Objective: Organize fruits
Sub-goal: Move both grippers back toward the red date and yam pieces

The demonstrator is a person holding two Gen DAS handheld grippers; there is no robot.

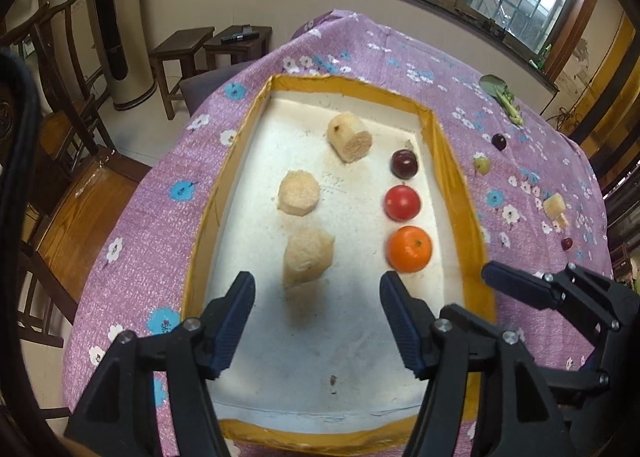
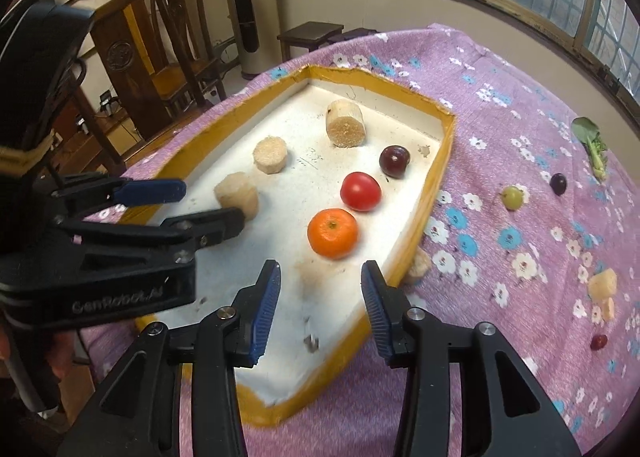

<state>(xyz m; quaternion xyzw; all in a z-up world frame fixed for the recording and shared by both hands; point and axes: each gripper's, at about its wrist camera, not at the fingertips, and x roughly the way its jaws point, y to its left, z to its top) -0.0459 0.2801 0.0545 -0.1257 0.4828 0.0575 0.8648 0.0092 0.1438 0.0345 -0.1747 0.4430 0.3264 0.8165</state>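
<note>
right wrist view: the right gripper (image 2: 320, 305) hangs over the near end of the tray (image 2: 436, 173) with its jaws parted and nothing between them; the orange (image 2: 332, 233) sits just ahead of it, already in the tray's right-hand row with the tomato (image 2: 361, 191) and dark plum (image 2: 394, 161). the fruit not yet sorted lies on the purple cloth (image 2: 500, 69) to the right of the tray: a green grape (image 2: 513, 197), a dark grape (image 2: 558, 183), a small red fruit (image 2: 598, 341), and pale cut chunks (image 2: 602, 287). so the next pick lies off to this claw's right, and the right hand is plainly the nearer one. the left gripper (image 1: 318, 321) is also released, empty, over the tray's left row, the nearest pale chunk (image 1: 307, 257) just ahead of its fingers and free of them. none of the round fruit has a long axis to line up with.
</note>
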